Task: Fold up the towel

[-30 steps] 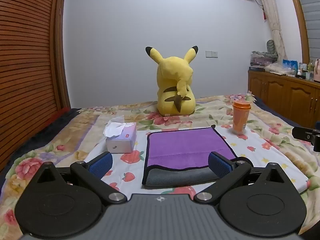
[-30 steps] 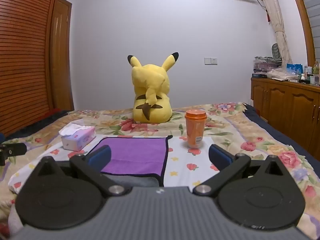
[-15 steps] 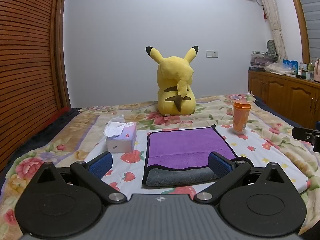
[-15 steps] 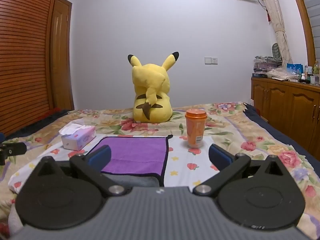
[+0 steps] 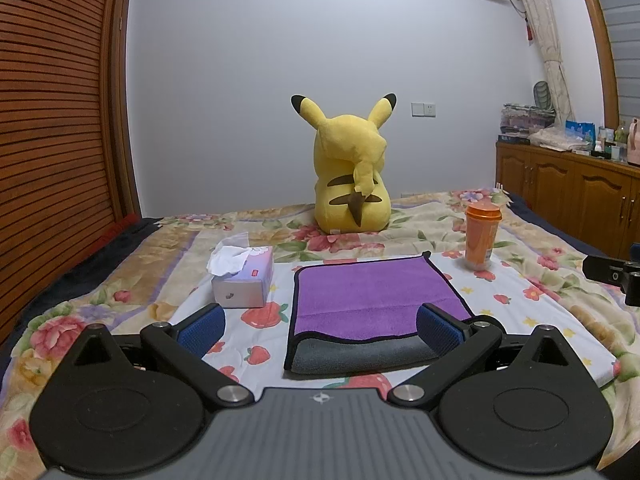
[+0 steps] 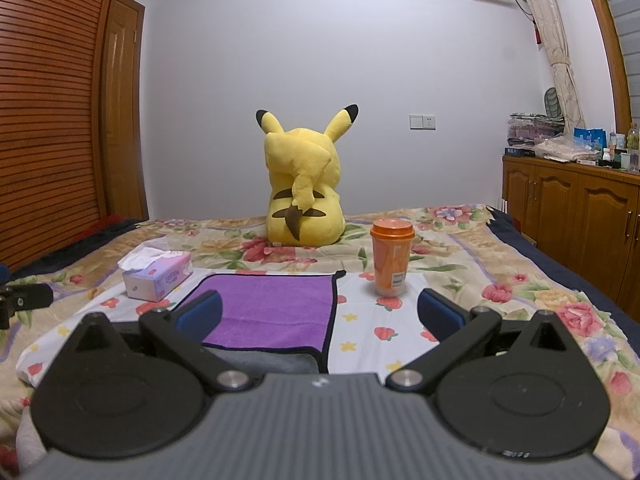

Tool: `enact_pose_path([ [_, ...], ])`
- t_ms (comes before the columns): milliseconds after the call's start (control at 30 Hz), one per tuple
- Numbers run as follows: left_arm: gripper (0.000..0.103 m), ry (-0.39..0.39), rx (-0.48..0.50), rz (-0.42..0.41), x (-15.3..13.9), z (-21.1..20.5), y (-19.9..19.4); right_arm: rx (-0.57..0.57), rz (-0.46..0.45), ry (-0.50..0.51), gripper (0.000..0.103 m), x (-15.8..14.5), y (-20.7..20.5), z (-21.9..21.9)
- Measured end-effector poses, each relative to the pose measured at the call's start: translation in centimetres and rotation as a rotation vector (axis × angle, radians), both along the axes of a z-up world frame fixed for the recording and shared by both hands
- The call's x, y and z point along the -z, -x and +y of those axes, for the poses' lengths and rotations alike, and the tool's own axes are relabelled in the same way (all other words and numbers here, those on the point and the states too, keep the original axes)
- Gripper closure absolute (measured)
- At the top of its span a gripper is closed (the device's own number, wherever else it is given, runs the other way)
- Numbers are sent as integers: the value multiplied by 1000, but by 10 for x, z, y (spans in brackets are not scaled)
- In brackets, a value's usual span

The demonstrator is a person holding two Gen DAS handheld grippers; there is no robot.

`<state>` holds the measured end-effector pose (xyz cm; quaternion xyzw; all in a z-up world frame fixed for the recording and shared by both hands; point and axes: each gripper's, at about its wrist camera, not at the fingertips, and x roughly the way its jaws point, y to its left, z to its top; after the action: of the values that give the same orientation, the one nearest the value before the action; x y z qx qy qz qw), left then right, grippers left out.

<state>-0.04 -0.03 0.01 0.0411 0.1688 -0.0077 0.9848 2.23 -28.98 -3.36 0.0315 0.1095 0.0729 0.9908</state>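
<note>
towel [image 5: 372, 296]: purple w/ dark edging, lies flat on the white strawberry-print cloth [image 5: 532, 312] on the bed [image 5: 140, 264]. Purple layer on top; grey underside [image 5: 360, 354] shows as a strip along the near edge.
towel axis: roughly rectangular; can't tell the long axis through the fisheye. A faint crease runs left-right across it. Near edge faces the cams, far edge faces the plush. Small corner tab at far-right corner.
left hand-held gripper [image 5: 320, 326]: jaws spread wide, nothing btwn them; sits near the towel's near edge, not touching as far as visible. Right blue pad [image 5: 436, 328] overlaps the towel's near-right corner in view.
right hand-held gripper [image 6: 320, 312]: also wide apart, empty. Towel [image 6: 272, 312] sits left of its centre line; left blue pad [image 6: 200, 314] overlaps it in view.
tissue box [image 5: 244, 282]: just left of towel, apart, tissue sticking up.
orange cup [image 5: 482, 236]: upright, lid on, right of towel's far-right corner, apart.
yellow plush [image 5: 350, 172]: behind towel, back to the cams, well apart.
wooden cabinet [image 5: 568, 192]: far right along wall.
</note>
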Motion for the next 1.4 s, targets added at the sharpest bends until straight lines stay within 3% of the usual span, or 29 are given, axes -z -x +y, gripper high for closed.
enact_pose_path([
  [1400,0,-1,0,-2,0,0,0,-1,0,7,0,-2,2,4],
])
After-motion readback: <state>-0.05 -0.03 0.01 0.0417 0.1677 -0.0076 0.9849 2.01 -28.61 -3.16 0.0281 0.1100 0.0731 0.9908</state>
